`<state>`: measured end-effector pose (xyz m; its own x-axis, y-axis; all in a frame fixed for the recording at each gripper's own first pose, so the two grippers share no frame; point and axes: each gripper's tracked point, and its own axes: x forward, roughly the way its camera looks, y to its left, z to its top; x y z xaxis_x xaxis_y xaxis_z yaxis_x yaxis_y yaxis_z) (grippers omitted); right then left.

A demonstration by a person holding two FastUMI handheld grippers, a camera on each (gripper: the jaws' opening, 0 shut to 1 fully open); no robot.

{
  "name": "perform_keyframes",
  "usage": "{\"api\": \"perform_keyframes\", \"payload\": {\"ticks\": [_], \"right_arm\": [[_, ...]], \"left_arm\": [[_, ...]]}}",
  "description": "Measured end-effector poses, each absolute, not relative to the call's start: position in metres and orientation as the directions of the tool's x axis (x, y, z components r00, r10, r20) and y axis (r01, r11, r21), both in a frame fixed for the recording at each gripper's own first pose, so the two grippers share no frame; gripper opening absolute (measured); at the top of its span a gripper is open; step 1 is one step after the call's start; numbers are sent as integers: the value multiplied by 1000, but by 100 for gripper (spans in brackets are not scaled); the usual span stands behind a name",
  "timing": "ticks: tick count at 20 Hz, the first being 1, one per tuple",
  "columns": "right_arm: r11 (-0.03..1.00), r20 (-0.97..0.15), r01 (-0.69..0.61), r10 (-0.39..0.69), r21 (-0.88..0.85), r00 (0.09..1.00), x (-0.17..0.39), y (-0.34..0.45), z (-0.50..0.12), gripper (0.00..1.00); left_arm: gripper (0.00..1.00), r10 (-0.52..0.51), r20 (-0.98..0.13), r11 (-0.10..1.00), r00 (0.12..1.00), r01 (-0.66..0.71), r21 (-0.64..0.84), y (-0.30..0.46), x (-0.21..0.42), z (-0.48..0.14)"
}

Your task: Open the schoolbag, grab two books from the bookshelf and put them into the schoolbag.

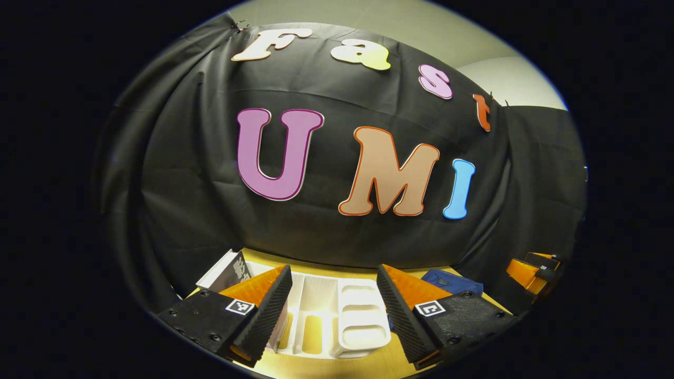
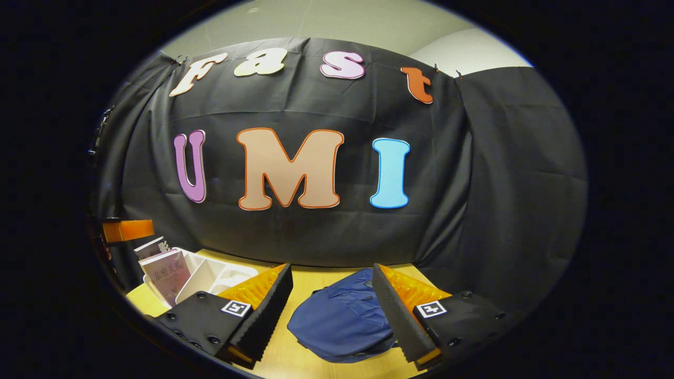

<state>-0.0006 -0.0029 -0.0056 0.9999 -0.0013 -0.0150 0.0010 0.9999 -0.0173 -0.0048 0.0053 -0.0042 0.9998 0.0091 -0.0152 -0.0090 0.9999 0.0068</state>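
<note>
Light wooden desk (image 2: 321, 281) carries everything, booth wall behind it. Dark blue soft fabric schoolbag (image 2: 342, 321) lies slumped flat on the desk, looks closed as far as the fisheye lets me judge, zip not clear. It sits straight ahead of the right gripper (image 2: 333, 310), between and just beyond its jaws, which stand wide apart w/ nothing in them. Bag's long axis runs roughly across that view, near-left to far-right.

White plastic bookshelf w/ slotted compartments (image 1: 337, 316) stands ahead of the left gripper (image 1: 334, 310), jaws likewise spread and empty. Books lean upright at the shelf's left end: a pinkish-covered book (image 2: 167, 275) in front, a dark-covered one (image 1: 231, 271) behind it, spines approx vertical.

Judgement: nothing done yet, opening the bag is the first step. Right gripper is the nearer one for the bag; left is nearer the shelf and books, so that split suits what follows. In the left gripper view the bag shows only as a blue corner off to the right.
</note>
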Motion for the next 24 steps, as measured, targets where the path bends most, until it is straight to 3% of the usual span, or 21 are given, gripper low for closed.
{"api": "perform_keyframes", "payload": {"ticks": [6, 13, 24], "right_arm": [[996, -41, 23, -26, -85, 999, -2, -7, -19, 100], [962, -124, 37, -73, -270, 990, -5, -4, -76, 99], [792, -148, 11, -128, -611, 981, 14, 37, -160, 98]], "left_arm": [[94, 34, -3, 999, 999, -34, 17, 13, -4, -1], [94, 69, -8, 997, 998, -69, 46, 30, -4, -1], [94, 126, -36, 987, 991, -122, 105, 77, 2, -1]]}}
